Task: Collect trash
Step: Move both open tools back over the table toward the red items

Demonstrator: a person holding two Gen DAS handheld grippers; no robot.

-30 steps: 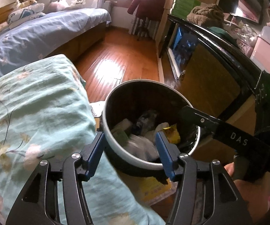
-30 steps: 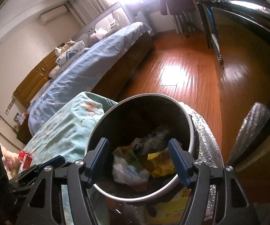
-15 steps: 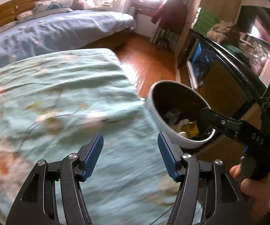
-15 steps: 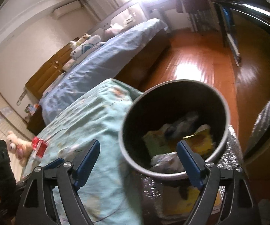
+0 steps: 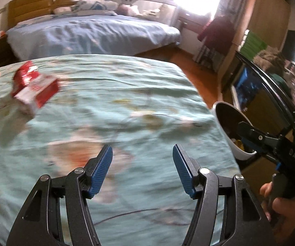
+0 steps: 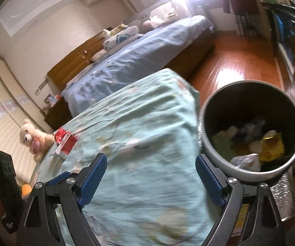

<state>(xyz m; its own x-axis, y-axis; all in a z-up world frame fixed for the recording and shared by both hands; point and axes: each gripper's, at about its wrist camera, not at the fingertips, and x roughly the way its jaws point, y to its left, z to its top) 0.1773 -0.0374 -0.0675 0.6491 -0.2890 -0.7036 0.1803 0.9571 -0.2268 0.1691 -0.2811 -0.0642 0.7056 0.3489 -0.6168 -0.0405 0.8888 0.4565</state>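
Right wrist view alone shows trash (image 6: pixel 248 143) inside the bin (image 6: pixel 213 155); both grippers' fingers spread.

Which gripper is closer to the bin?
The right gripper: the bin sits just past its right finger. The left gripper points over the bedspread, the bin far off to its side.

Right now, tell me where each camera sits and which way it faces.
Left wrist: sits on the left tongs, open, low over the teal floral cover, facing the blue bed; the right hand and its tool show at right.
Right wrist: sits on the right tongs, open, looking along the cover's edge above the trash bin; the left tool's black body shows at left.
Shared: the red carton, the bin, cover and bed.
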